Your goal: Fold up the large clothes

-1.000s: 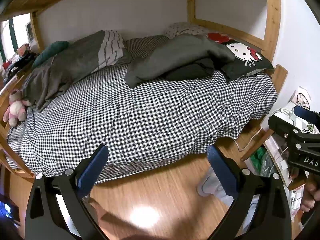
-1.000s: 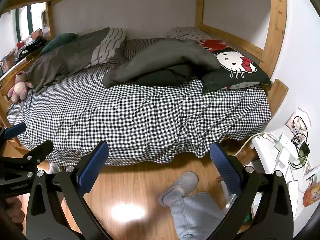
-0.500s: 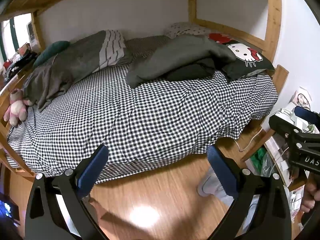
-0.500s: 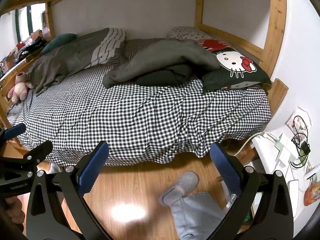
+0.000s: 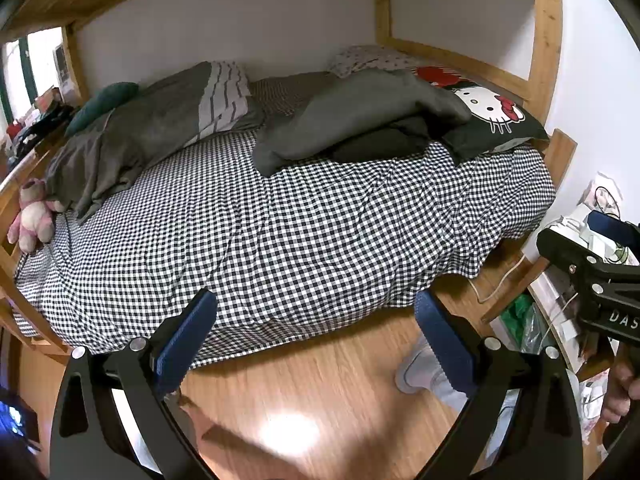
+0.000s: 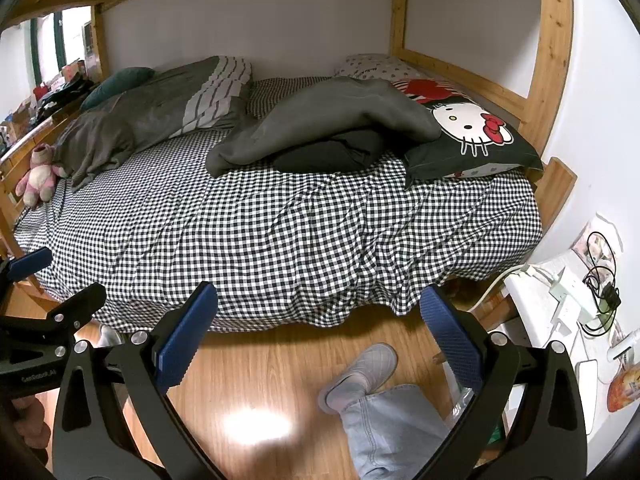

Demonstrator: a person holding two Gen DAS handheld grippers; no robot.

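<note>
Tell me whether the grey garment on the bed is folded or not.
Not folded: the grey garment lies crumpled in a heap.

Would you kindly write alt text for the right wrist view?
The open right gripper, blue-padded and empty, hovers over a wooden floor facing a bed with a black-and-white checked sheet. A crumpled grey garment lies on it beside a dark cartoon-cat pillow; the left gripper shows at the left edge.

Dark garment mostly hidden under grey garment.
</note>
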